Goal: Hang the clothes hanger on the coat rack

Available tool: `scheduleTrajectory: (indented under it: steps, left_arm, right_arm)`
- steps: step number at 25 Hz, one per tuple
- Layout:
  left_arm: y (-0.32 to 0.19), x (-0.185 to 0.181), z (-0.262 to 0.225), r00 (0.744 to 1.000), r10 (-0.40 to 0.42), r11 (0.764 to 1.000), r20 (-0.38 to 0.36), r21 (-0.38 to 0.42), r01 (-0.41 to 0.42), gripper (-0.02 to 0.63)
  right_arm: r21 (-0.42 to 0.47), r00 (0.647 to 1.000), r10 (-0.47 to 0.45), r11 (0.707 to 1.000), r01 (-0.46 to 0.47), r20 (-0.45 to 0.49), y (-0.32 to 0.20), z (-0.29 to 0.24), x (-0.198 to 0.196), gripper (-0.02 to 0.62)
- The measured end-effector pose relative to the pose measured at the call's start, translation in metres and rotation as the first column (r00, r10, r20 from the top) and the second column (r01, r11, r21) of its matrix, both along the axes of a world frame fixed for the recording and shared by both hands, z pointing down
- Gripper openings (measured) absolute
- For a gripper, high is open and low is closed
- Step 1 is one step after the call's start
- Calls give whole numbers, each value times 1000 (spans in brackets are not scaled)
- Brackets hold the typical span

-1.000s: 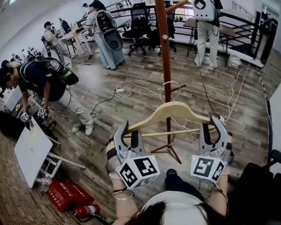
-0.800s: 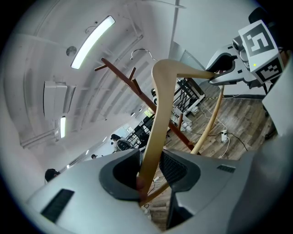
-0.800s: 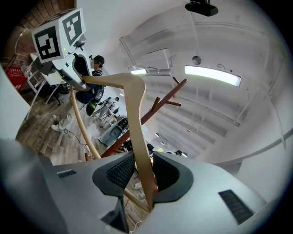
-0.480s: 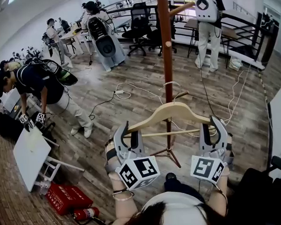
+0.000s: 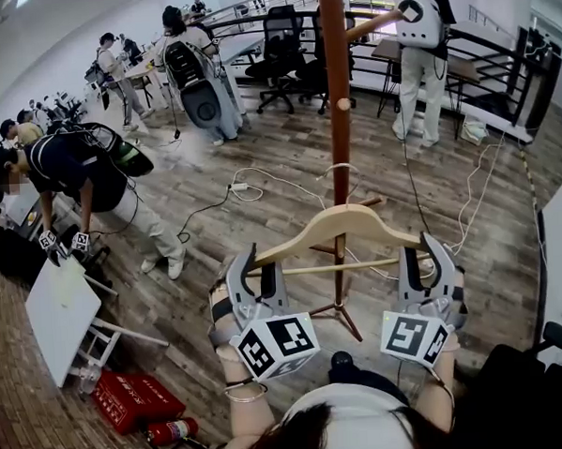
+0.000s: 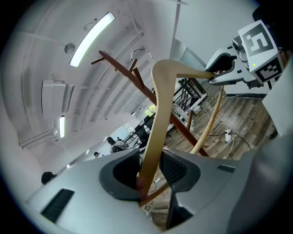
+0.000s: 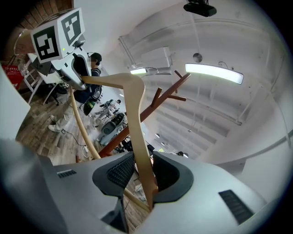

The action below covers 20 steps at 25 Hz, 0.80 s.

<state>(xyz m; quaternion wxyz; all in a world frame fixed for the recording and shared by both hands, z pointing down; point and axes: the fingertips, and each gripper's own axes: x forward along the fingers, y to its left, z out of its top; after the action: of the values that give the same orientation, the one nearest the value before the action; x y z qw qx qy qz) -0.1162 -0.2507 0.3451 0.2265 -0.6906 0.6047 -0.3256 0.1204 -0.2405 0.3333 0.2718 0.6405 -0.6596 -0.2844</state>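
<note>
Two tools appear in the head view, low in the frame, and they carry one wooden hanger [image 5: 345,219] between them. The left tool [image 5: 253,269] is closed on the left end of the hanger, and the right tool [image 5: 424,256] is closed on the right end. The hanger is held in the air, about level, at the centre of the frame. It is in front of the brown pole of the coat rack [image 5: 337,94], which goes up to the top edge. The feet of the rack stand on the wooden floor [image 5: 287,153], just above the tools. A bending person [image 5: 81,173] is at the left.

In the left gripper view, the jaws of the left tool [image 6: 151,172] are only a little apart, and the pale arm of the hanger [image 6: 158,128] is pinched between them. The right tool [image 6: 229,73] grips the far end at the upper right. The branches of the rack cross behind, upper centre.

In the right gripper view, the jaws of the right tool [image 7: 144,176] close on the other arm of the hanger [image 7: 137,119], with little space beside it. The left tool [image 7: 68,68] is at the upper left.
</note>
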Motion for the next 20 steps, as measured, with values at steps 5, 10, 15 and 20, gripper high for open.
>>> scheduleTrajectory:
  steps: [5,10,15,20]
  left_arm:
    - [-12,4,-4,1000,9,1000,1,4,-9,132]
    - [-23,5,-8,1000,11,1000,5,6,-11,133]
    - [-34,5,-12,1000,14,1000,9,10,-14,132]
    - [-45,9,-21,1000,18,1000,13,15,-18,132]
  right_arm:
    - [2,1000,5,1000,-5,5,-11,-4,3,133]
    - [6,1000,3,1000,-3,10,-22,-8,5,133]
    - [10,1000,0,1000,0,11,-33,-10,5,133]
    - [14,1000,-2,1000,1,20,-44,-17,8,135]
